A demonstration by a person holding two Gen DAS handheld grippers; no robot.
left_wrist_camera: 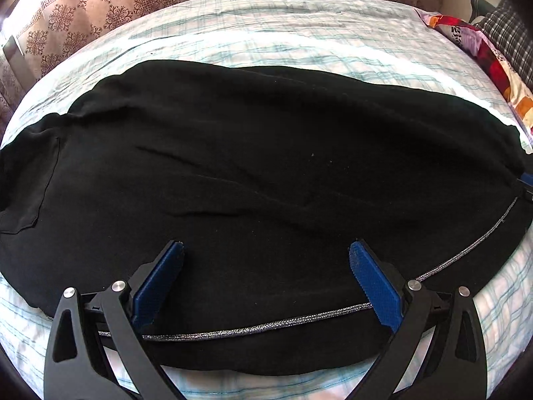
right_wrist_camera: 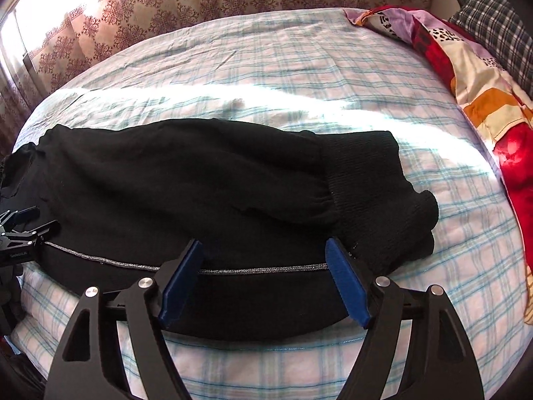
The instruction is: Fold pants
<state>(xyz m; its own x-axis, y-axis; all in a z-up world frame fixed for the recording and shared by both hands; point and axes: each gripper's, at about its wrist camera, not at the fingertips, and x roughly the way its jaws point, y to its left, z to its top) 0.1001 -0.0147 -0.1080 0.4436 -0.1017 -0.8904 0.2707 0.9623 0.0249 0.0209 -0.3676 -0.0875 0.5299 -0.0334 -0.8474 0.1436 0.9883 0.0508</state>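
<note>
Blue pads spread wide on the left gripper (left_wrist_camera: 266,256), hovering over the black pants (left_wrist_camera: 250,166) with nothing pinched! Those pants lie flat across the checked bedsheet (left_wrist_camera: 266,33), filling mid-frame, silver side stripe (left_wrist_camera: 266,328) curving along the lower edge. Right gripper (right_wrist_camera: 263,253), jaws apart too, sits over the stripe near the ribbed cuffs (right_wrist_camera: 366,173), centre-right. Patterned blanket (right_wrist_camera: 483,93) at far right.

Your left gripper (left_wrist_camera: 266,250) pointed steeply down, its blue-padded jaws spread wide with nothing pinched between them. Your right gripper (right_wrist_camera: 265,250) tilted down likewise, its jaws standing well apart, pads (right_wrist_camera: 180,286) pressing on nothing, with the left gripper alongside.
</note>
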